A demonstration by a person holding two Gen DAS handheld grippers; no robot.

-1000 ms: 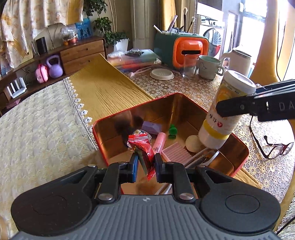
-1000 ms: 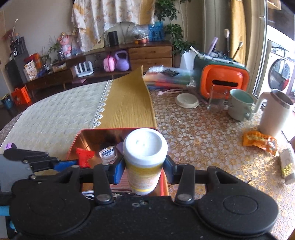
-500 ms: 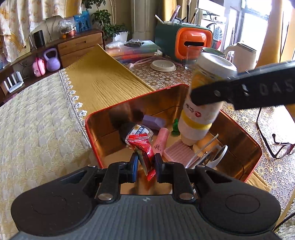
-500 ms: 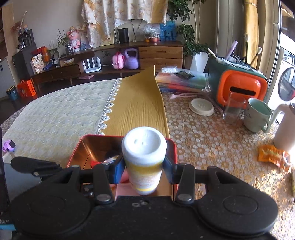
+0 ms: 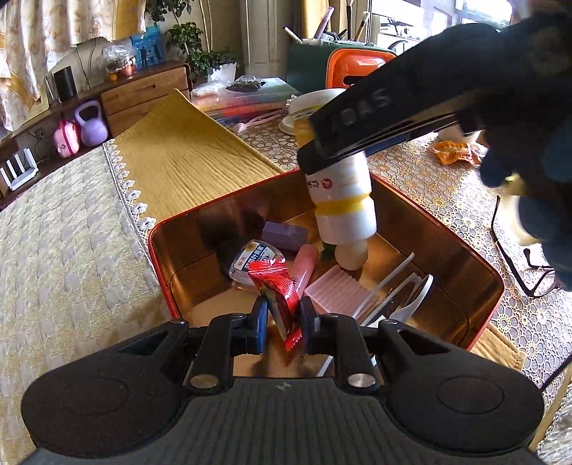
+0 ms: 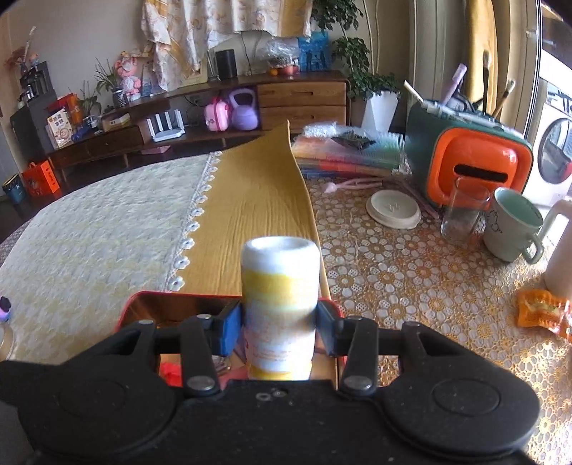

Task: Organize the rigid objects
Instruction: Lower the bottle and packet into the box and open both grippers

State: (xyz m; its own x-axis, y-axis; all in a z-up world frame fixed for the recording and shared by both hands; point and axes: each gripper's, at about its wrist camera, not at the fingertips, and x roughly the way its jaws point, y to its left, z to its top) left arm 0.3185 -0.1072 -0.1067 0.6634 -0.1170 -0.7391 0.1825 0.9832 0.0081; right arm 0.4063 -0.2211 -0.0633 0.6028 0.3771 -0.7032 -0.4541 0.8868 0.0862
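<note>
right tool (image 6: 279, 327) clenched on white-yellow bottle (image 6: 279, 304), hanging over the red tin (image 5: 443, 214), likely for clearance. left tool (image 5: 282, 316) grips red sachet (image 5: 277, 286) just ahead, above tin floor.

Daylight pours in from the windows (image 5: 482, 10) on the right — bright, blown out to white there. The red tin (image 5: 447, 229) glints with warm glare on its inner walls. The bottle (image 6: 280, 307) is smeared by motion blur — room lines bow at the fisheye edges.
</note>
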